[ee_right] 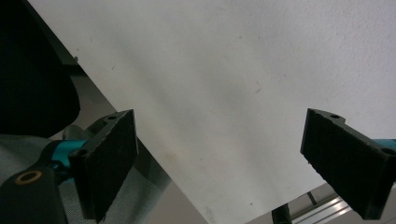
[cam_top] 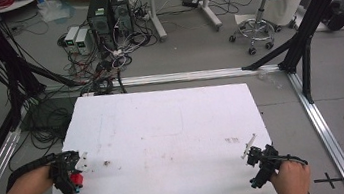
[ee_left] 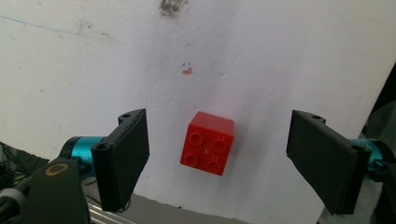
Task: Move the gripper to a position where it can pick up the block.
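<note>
Forearms are seen entering at the bottom edge of the high view, each hand carrying a gripper over a white table (cam_top: 164, 128). Across that board only faint smudges and pen marks are noted, and its near edge is reached at 6 o'clock by both hands.

At 8 o'clock on the board the left gripper (cam_top: 71, 173) is held above a red brick (ee_left: 208, 142), which lies flat on the white surface close to the near-left edge. Seen from the left gripper view, its jaws are spread wide, one to each side of the brick at 9 and 3 o'clock, neither pad touching it. At 4 o'clock the right gripper (cam_top: 261, 161) is held near the board's corner, its jaws likewise spread wide with nothing between them.

The step in hand is judged to be the approach for a pick. Next, the left gripper would have to be lowered until the pads flank the brick's side walls, then closed squarely on it.
</note>
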Tool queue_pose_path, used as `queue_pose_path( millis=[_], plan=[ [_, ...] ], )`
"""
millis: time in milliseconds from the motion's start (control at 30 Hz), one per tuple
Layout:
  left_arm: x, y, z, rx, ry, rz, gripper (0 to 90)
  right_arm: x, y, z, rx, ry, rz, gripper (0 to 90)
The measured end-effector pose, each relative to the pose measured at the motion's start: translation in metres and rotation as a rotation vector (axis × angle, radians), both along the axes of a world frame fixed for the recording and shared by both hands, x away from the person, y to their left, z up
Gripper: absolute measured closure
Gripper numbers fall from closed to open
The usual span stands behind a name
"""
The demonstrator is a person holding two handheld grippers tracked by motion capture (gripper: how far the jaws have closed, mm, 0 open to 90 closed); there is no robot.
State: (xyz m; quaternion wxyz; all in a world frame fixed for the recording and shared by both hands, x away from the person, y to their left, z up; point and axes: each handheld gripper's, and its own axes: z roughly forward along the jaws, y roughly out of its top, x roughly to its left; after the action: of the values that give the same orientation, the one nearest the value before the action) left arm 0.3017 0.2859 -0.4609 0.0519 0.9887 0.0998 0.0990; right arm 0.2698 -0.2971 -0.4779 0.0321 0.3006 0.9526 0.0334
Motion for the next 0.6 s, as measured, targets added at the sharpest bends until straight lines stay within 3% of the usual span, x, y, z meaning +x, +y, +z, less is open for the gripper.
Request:
queue_pose_path(
  millis=[167, 467, 600],
  plan=[
    [0.003, 0.004, -0.003, 0.03, 0.004, -0.047, 21.5, 0.001, 0.002, -0.002, -0.003, 0.005, 0.013, 10.4],
    [0.005, 0.011, -0.007, 0.04, 0.018, -0.164, 21.5, 0.002, 0.003, -0.003, -0.003, 0.012, 0.011, 10.4],
    [0.006, 0.013, -0.009, 0.043, 0.024, -0.179, 21.5, 0.001, 0.002, -0.004, -0.004, 0.013, 0.01, 10.4]
  ],
)
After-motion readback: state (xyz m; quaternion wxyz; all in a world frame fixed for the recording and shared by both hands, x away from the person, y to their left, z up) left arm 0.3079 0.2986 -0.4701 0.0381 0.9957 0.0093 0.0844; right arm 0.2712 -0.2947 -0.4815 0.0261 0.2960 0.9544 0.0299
